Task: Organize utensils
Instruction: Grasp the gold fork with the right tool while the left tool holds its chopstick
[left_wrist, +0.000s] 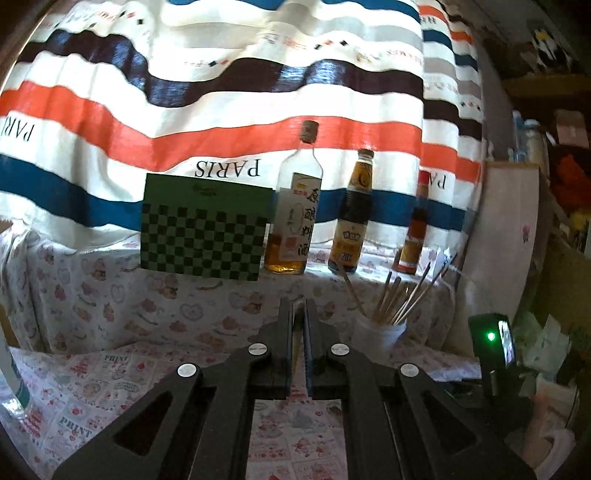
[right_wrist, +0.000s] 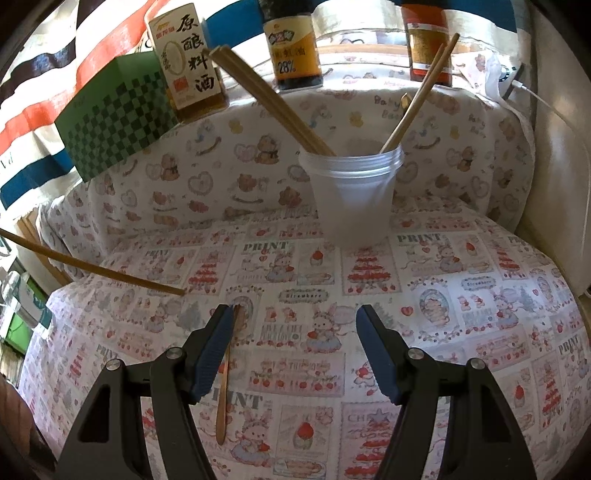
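Observation:
A clear plastic cup (right_wrist: 351, 195) stands on the patterned tablecloth with several wooden chopsticks (right_wrist: 280, 107) leaning in it. The left wrist view shows the same cup (left_wrist: 380, 332) ahead to the right. My left gripper (left_wrist: 298, 301) is shut on a thin chopstick (left_wrist: 297, 332) that runs along its fingers. In the right wrist view that chopstick (right_wrist: 92, 266) reaches in from the left edge, above the cloth. My right gripper (right_wrist: 295, 314) is open and low over the table. One loose chopstick (right_wrist: 225, 369) lies on the cloth just inside its left finger (right_wrist: 212, 354).
Three sauce bottles (left_wrist: 293, 214) and a green checkered box (left_wrist: 203, 229) stand on a raised ledge behind the cup, with a striped cloth hanging behind them. A black device with a green light (left_wrist: 495, 339) is at the right. A white panel (right_wrist: 554, 147) borders the table's right side.

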